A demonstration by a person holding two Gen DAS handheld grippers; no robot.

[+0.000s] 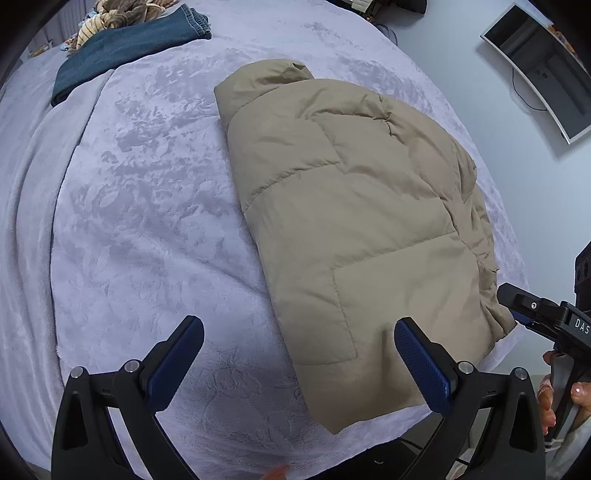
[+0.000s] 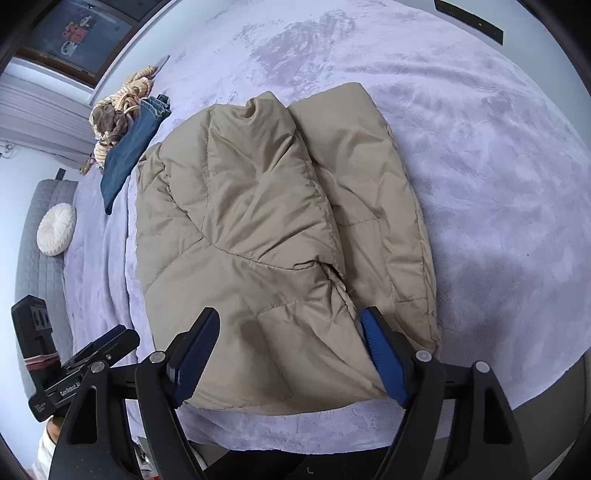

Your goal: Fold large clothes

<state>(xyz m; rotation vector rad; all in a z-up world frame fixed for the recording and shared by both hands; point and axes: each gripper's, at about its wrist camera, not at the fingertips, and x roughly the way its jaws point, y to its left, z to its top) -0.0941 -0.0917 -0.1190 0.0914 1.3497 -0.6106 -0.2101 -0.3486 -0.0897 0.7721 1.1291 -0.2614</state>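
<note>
A beige puffer jacket (image 1: 351,206) lies folded on the lavender blanket (image 1: 147,221) that covers the bed. My left gripper (image 1: 297,332) hangs open over the jacket's near left corner, its right finger above the fabric and its left finger above bare blanket. In the right wrist view the jacket (image 2: 266,206) shows a folded-in sleeve on top. My right gripper (image 2: 290,321) stands open and wide astride the jacket's near hem, and the pads do not pinch the cloth. Each gripper shows in the other's view: the right gripper (image 1: 517,306) at the jacket's right edge, the left gripper (image 2: 103,347) at lower left.
Folded blue jeans (image 1: 129,40) and a brown braided plush toy (image 1: 122,11) lie at the bed's far left. A curved monitor (image 1: 543,70) is off the far right. A round white cushion (image 2: 55,229) rests on a grey quilted seat (image 2: 37,266). The bed's near edge (image 2: 295,435) runs below the grippers.
</note>
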